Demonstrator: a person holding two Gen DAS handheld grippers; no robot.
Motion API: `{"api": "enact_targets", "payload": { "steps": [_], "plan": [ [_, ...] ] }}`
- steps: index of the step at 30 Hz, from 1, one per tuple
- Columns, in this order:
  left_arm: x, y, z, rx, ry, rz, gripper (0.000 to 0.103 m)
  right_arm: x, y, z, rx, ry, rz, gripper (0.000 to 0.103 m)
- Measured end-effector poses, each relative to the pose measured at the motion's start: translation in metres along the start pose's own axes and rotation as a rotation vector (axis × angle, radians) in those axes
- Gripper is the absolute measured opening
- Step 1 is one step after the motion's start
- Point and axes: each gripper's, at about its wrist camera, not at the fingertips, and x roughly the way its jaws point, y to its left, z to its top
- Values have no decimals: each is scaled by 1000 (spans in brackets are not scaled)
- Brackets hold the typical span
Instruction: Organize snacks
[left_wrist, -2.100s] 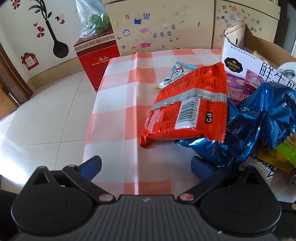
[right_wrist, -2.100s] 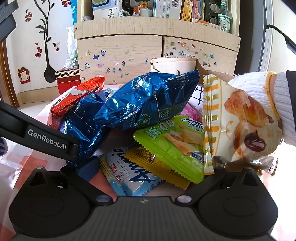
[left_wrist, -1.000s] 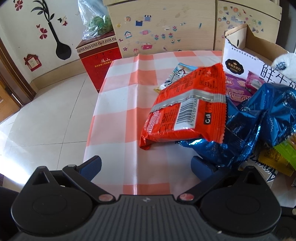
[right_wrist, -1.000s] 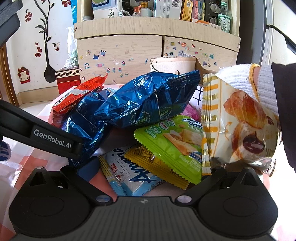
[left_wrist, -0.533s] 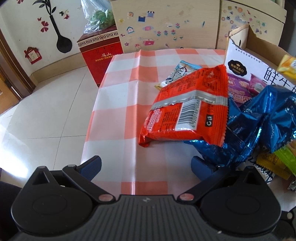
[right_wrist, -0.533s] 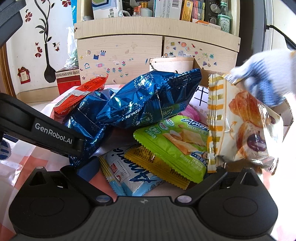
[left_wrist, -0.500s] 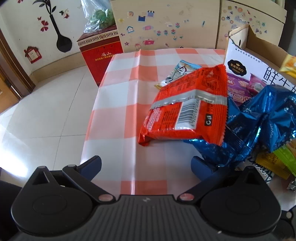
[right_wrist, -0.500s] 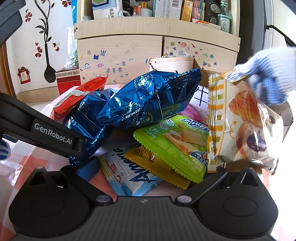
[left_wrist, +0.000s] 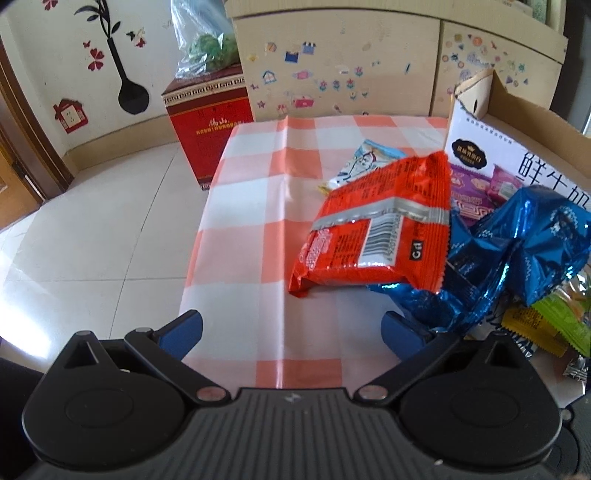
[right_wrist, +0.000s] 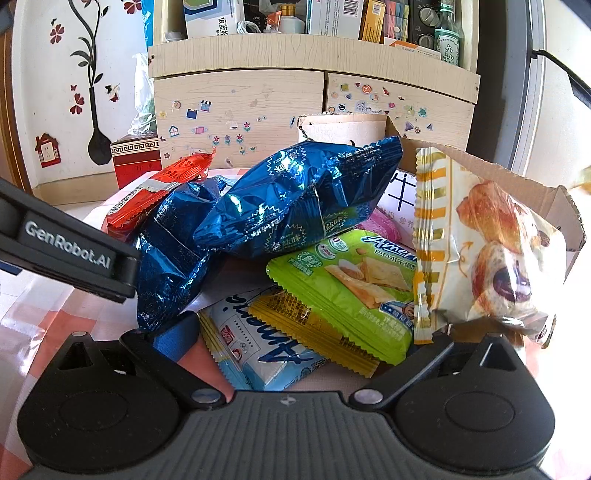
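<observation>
Both the left gripper (left_wrist: 291, 326) and right gripper (right_wrist: 295, 332) are held spread wide, grasping nothing. The snack packets (right_wrist: 295, 206) are piled on the checked tablecloth (left_wrist: 258, 206), beside a cardboard box (left_wrist: 517, 122).

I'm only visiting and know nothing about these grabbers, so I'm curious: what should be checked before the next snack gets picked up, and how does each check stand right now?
1. Left gripper open and empty: ok, its blue fingers stand wide apart over the checked tablecloth.
2. Right gripper free: cannot tell; the croissant packet stands upright over its right finger, hiding any contact.
3. Cardboard box open to receive snacks: ok, flaps up.
4. Red snack packet reachable: ok, it lies on top, leaning on the blue foil bags.
5. Green cracker packet free to lift: not ok, a blue bag overlaps its far edge.
</observation>
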Motion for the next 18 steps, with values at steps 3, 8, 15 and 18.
{"api": "enact_targets", "payload": {
  "steps": [3, 8, 15, 18],
  "plan": [
    [-4, -2, -2, 17, -15, 0, 102, 0, 0, 0, 0, 0, 0, 103],
    [-11, -4, -7, 47, -45, 16, 102, 0, 0, 0, 0, 1, 0, 103],
    [-24, -2, -6, 69, -91, 2, 102, 0, -1, 0, 0, 2, 0, 103],
    [-30, 3, -4, 52, -97, -30, 102, 1, -1, 1, 0, 2, 0, 103]
  ]
}}
